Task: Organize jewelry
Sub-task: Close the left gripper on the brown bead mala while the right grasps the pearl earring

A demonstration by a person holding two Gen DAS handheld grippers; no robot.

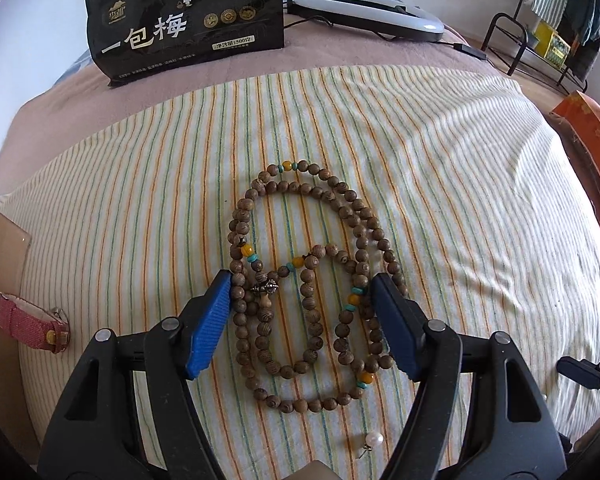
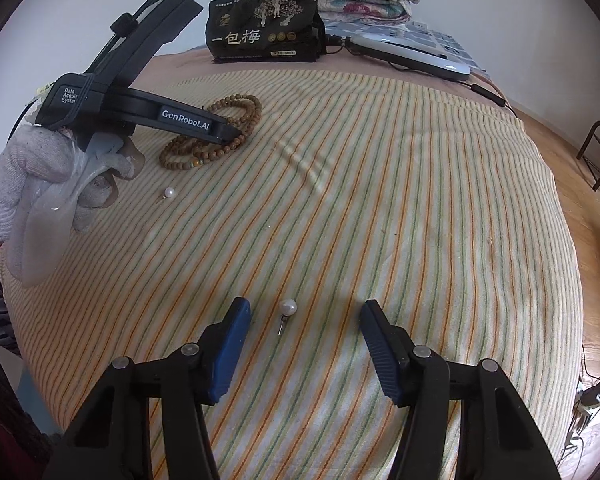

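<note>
Now the right gripper (image 2: 304,316) stands half open around a pearl earring (image 2: 287,309), not touching; close gently on the pearl. The left gripper (image 1: 300,300) straddles the bead necklace (image 1: 308,280), wide.

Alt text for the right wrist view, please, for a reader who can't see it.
The right gripper hovers open over a striped cloth, its blue fingers either side of a pearl earring without touching it. Farther left, a gloved hand holds the left gripper over coiled wooden beads, with a second earring nearby.
</note>
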